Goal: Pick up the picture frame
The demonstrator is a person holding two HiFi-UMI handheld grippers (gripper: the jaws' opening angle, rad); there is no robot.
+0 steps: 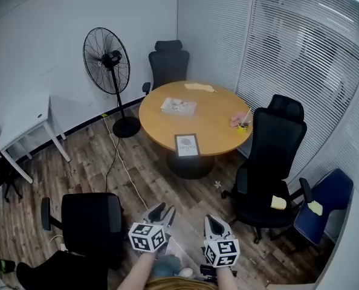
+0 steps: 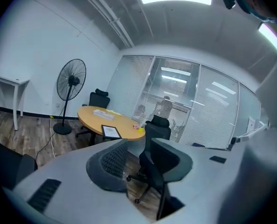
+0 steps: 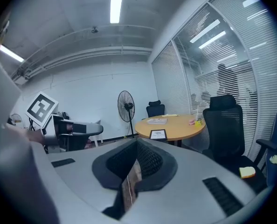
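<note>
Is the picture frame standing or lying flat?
Standing: the picture frame shows its whole face to the low right gripper view, not foreshortened.

Dark picture frame (image 1: 187, 145) upright on table (image 1: 213, 121)

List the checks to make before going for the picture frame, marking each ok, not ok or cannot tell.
1. Picture frame in sight, at the table's near edge: ok.
2. Picture frame within reach: not ok, both grippers are far from the table.
3. Left gripper open and empty: ok.
4. Right gripper open: not ok, jaws almost together.
5. Floor cord out of the way: cannot tell.
</note>
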